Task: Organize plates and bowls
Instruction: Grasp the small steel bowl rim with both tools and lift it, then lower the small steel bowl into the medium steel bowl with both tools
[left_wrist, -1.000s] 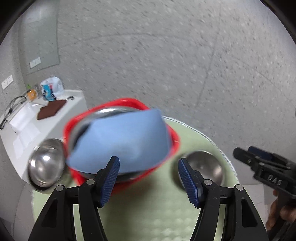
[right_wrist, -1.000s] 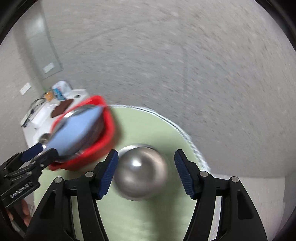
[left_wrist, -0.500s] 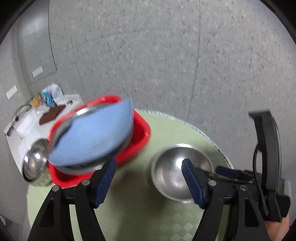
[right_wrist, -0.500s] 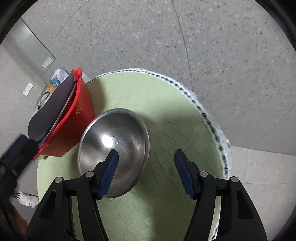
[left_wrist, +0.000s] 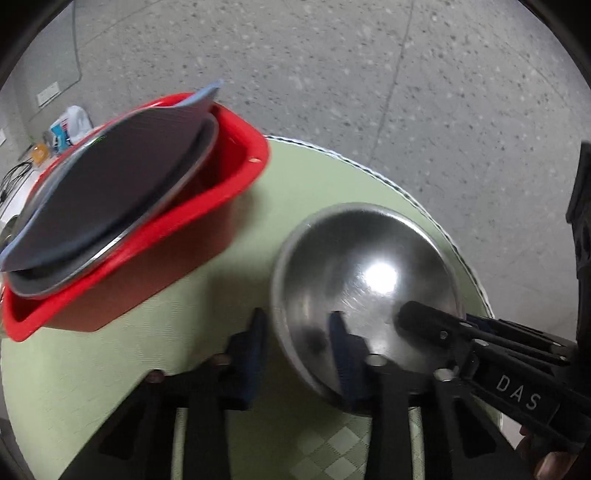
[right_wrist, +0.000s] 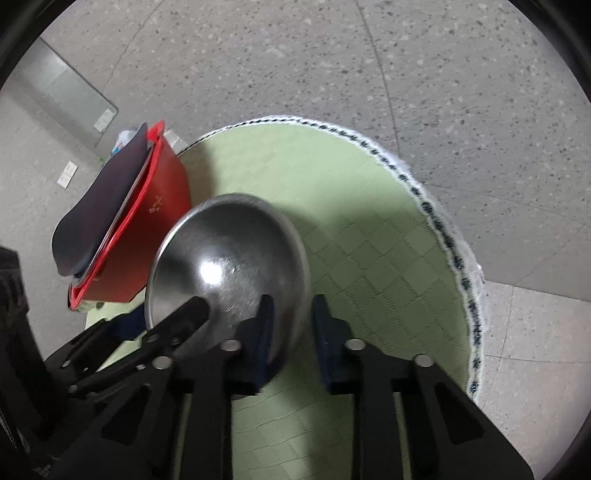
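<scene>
A steel bowl (left_wrist: 364, 280) sits on the round green table (left_wrist: 110, 369); it also shows in the right wrist view (right_wrist: 229, 266). My left gripper (left_wrist: 297, 347) straddles the bowl's left rim, one finger inside, one outside, jaws narrowed but with a gap. My right gripper (right_wrist: 290, 325) straddles the right rim the same way, and shows in the left wrist view (left_wrist: 436, 325). A red basin (left_wrist: 147, 236) holds a steel plate (left_wrist: 155, 210) under a blue mat (left_wrist: 110, 184).
The table's patterned edge (right_wrist: 436, 221) drops to a grey speckled floor (right_wrist: 443, 92). The red basin (right_wrist: 147, 236) stands just left of the bowl. A white side table with small items (left_wrist: 62, 125) sits far left.
Both grippers have come down onto the bowl from either side and their jaws have narrowed around its rim. The view has dropped closer to the table.
</scene>
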